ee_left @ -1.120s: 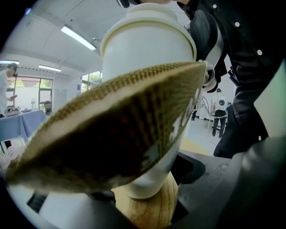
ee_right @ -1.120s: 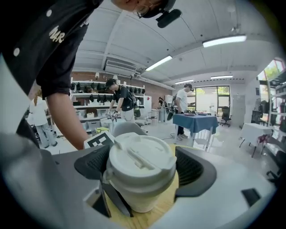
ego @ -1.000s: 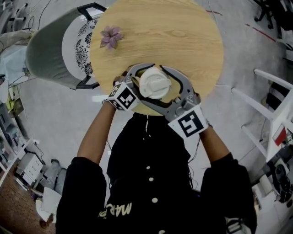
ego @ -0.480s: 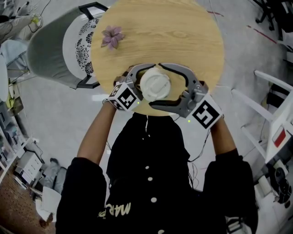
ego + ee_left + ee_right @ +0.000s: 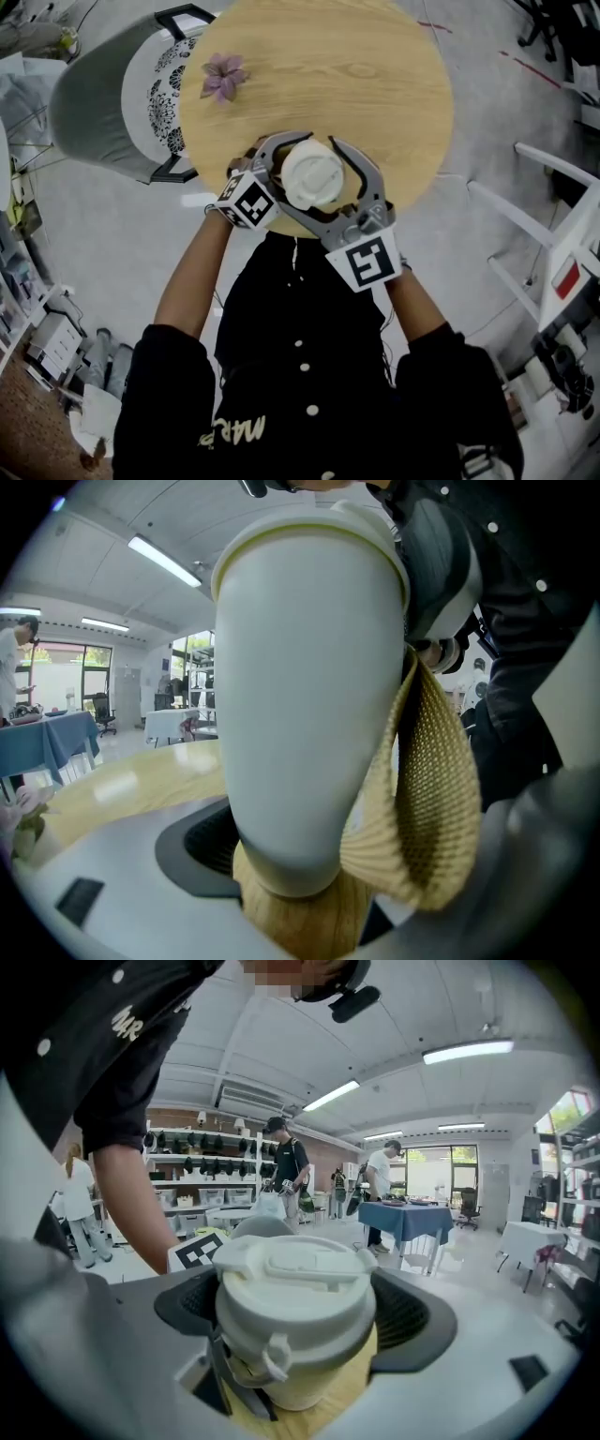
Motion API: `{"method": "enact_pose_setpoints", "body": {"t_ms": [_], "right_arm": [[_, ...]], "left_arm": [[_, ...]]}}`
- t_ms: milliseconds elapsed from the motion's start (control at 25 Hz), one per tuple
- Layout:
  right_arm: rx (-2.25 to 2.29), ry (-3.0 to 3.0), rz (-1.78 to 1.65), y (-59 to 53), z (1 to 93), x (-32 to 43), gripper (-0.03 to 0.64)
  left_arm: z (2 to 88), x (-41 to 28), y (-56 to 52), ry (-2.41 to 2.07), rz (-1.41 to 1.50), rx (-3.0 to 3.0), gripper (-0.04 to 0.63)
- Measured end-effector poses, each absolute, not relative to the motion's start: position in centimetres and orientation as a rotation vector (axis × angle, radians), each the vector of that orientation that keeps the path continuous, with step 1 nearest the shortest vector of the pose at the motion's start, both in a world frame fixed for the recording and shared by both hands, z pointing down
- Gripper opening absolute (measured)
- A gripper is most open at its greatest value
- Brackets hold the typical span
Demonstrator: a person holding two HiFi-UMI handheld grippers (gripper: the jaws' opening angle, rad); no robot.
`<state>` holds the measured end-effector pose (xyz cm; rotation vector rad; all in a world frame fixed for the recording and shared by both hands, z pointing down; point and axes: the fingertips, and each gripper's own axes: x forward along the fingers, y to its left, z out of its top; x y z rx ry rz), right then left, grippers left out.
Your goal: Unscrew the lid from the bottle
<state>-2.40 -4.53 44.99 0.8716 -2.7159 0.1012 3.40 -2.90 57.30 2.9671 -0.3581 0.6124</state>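
A person in a black buttoned top stands at the edge of a round wooden table, arms out, a two-jaw gripper in each hand. The left gripper is clamped on the white body of the bottle, its dark pads pressed against the lower part. A tan woven strap hangs down the bottle's side. The right gripper is closed around the white lid, with a black ribbed pad tight against each side of the cap. The lid sits on the bottle's neck, and a small loop sticks out at its front.

From above, the lid shows as a pale disc over the near rim of the table, framed by the grey arms of both tools. Their marker cubes lie just left and lower right of it. A purple flower lies farther back on the tabletop, well apart from the bottle. Beyond the table's left edge stands what appears to be a grey padded chair with a white lace-patterned panel. A white frame stands on the grey floor to the right.
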Motion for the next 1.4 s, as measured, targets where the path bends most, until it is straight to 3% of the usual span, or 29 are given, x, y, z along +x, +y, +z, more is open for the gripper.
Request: {"method": "enact_pose_setpoints", "body": {"t_ms": [360, 920, 1400], "right_arm": [[-0.059, -2.838, -0.086, -2.2, 44.8, -3.1, 0.471], [-0.071, -2.885, -0.053, -2.0, 42.6, -3.1, 0.471], [0.353, -2.975, 0.183, -2.9, 30.8, -0.5, 0.471]], "left_arm": [[57.1, 3.5, -2.8, -0.318, 0.615, 2.977, 0.367], [57.5, 3.5, -2.8, -0.306, 0.626, 2.976, 0.367], [55.2, -1.2, -1.3, -0.379, 0.749, 2.884, 0.382]]}}
